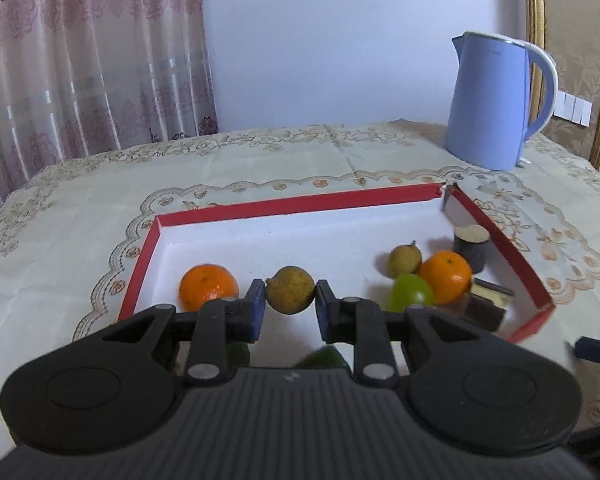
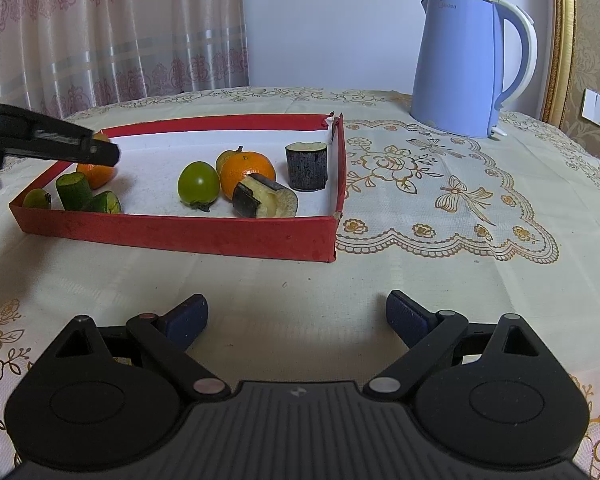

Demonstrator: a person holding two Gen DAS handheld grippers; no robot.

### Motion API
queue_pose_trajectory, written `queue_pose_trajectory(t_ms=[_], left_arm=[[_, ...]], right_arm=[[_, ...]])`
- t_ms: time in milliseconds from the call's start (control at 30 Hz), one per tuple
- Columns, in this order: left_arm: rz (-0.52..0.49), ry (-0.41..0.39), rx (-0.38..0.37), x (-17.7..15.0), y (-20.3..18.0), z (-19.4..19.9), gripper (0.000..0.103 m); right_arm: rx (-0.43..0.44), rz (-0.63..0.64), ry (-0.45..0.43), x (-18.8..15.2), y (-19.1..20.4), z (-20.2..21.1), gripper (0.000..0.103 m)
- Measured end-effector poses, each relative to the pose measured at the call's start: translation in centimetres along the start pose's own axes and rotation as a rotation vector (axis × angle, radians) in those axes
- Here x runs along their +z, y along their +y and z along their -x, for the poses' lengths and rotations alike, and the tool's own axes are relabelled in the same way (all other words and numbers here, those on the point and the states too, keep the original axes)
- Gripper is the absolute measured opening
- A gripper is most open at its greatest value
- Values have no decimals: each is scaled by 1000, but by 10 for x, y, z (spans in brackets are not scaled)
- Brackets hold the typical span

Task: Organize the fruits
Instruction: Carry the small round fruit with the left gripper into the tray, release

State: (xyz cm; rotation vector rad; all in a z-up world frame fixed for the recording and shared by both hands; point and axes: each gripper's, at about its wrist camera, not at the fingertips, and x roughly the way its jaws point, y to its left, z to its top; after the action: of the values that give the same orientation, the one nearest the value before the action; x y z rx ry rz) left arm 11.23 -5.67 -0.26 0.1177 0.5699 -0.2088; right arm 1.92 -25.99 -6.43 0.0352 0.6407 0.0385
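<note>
My left gripper [image 1: 290,307] clamps a brownish-yellow fruit [image 1: 290,289] between its blue pads, above the white floor of the red-walled tray [image 1: 300,204], with a tangerine [image 1: 208,286] just left of my fingers and cucumber chunks [image 2: 76,190] below them. To the right lie a green tomato [image 1: 411,292], a second tangerine [image 1: 446,276] and eggplant pieces [image 2: 306,166]. My right gripper [image 2: 296,316] stands spread and empty over the tablecloth [image 2: 420,264] short of the tray's near wall, a blue kettle [image 2: 464,64] far ahead.

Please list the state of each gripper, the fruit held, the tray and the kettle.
left gripper: shut on the brownish fruit
brownish fruit: held, lifted over the tray
right gripper: open, empty
red tray: holds fruit and cut vegetable pieces
blue kettle: upright, lid closed
</note>
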Motion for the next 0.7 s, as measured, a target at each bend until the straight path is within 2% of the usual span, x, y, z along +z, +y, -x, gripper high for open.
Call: queue_pose_trajectory(t_ms=[233, 467, 533, 567, 600, 633, 667, 700], left_arm=[[0, 21, -10, 0, -3, -27, 24], [19, 96, -4, -4, 2, -50, 24], [11, 91, 2, -6, 3, -51, 25], [3, 88, 5, -6, 1, -50, 29], [-7, 86, 1, -7, 0, -49, 41], [-15, 82, -4, -7, -1, -48, 49], [-24, 69, -1, -8, -3, -45, 66], [-26, 56, 2, -8, -4, -41, 76]], right_arm=[[-1, 1, 0, 0, 0, 0, 97], [-1, 1, 0, 0, 0, 0, 97], [-1, 1, 0, 0, 0, 0, 97], [-1, 1, 0, 0, 0, 0, 97], [-1, 1, 0, 0, 0, 0, 97], [-1, 1, 0, 0, 0, 0, 97], [-1, 1, 0, 0, 0, 0, 97], [-1, 1, 0, 0, 0, 0, 97]])
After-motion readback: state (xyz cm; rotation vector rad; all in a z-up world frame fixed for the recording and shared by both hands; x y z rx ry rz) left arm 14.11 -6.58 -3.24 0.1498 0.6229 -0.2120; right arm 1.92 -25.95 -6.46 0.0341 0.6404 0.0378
